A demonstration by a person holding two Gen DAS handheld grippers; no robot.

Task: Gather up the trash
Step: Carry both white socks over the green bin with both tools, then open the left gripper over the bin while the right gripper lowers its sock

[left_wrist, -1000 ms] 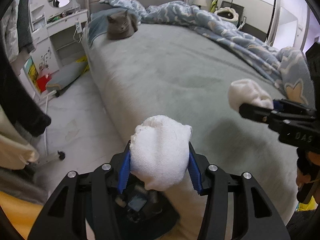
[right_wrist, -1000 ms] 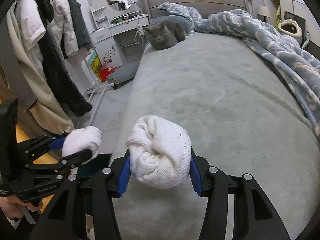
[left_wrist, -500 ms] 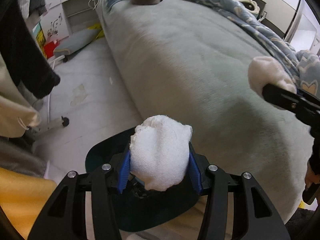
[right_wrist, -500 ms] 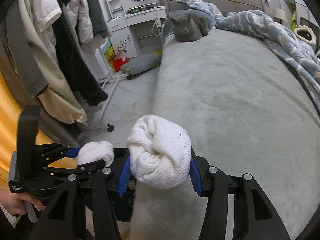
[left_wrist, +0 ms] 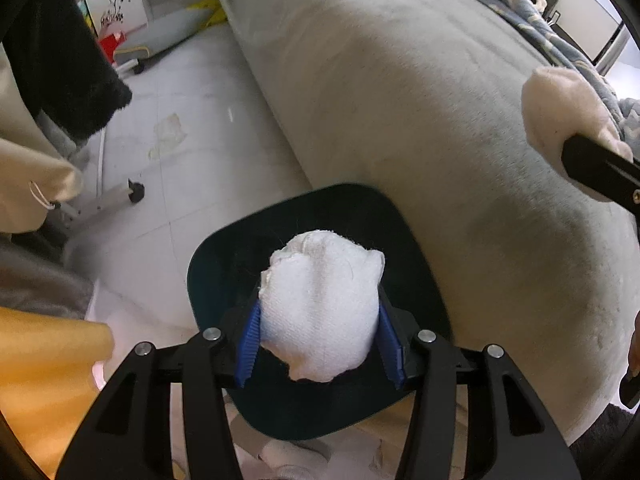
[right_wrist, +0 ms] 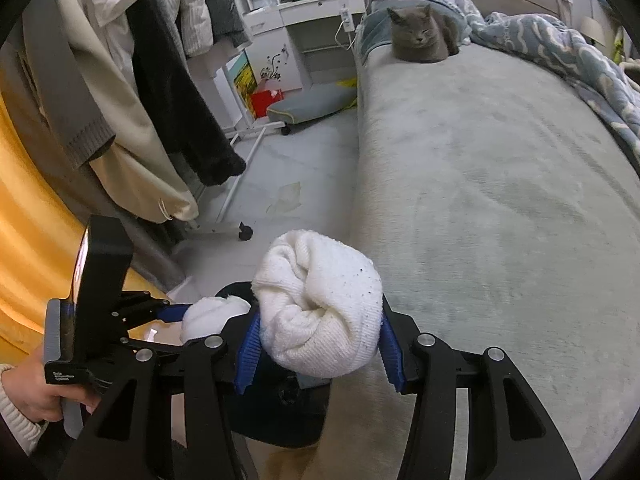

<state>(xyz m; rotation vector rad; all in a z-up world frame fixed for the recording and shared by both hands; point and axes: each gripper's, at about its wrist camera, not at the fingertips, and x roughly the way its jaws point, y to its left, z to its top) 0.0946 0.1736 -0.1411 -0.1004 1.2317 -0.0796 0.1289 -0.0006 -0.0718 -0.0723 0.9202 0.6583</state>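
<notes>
My left gripper (left_wrist: 320,344) is shut on a white rolled sock (left_wrist: 320,308) and holds it right above the open mouth of a dark bin (left_wrist: 404,240) on the floor beside the bed. My right gripper (right_wrist: 318,348) is shut on a second white rolled sock (right_wrist: 320,312), held over the bed's left edge, just right of the bin (right_wrist: 280,416). The left gripper with its sock (right_wrist: 212,316) shows at lower left in the right wrist view. The right gripper's sock (left_wrist: 560,120) shows at the right in the left wrist view.
A grey bed (right_wrist: 500,160) fills the right side, with a grey cat (right_wrist: 420,36) near the headboard and a blue blanket (right_wrist: 560,48). Hanging clothes (right_wrist: 160,80) on a wheeled rack stand to the left. A white dresser (right_wrist: 304,20) stands behind. Yellow fabric (left_wrist: 40,380) lies at lower left.
Both grippers have moved left and down off the bed towards the floor. The left gripper's sock now hangs over the bin's mouth. Both stay shut on their socks.
</notes>
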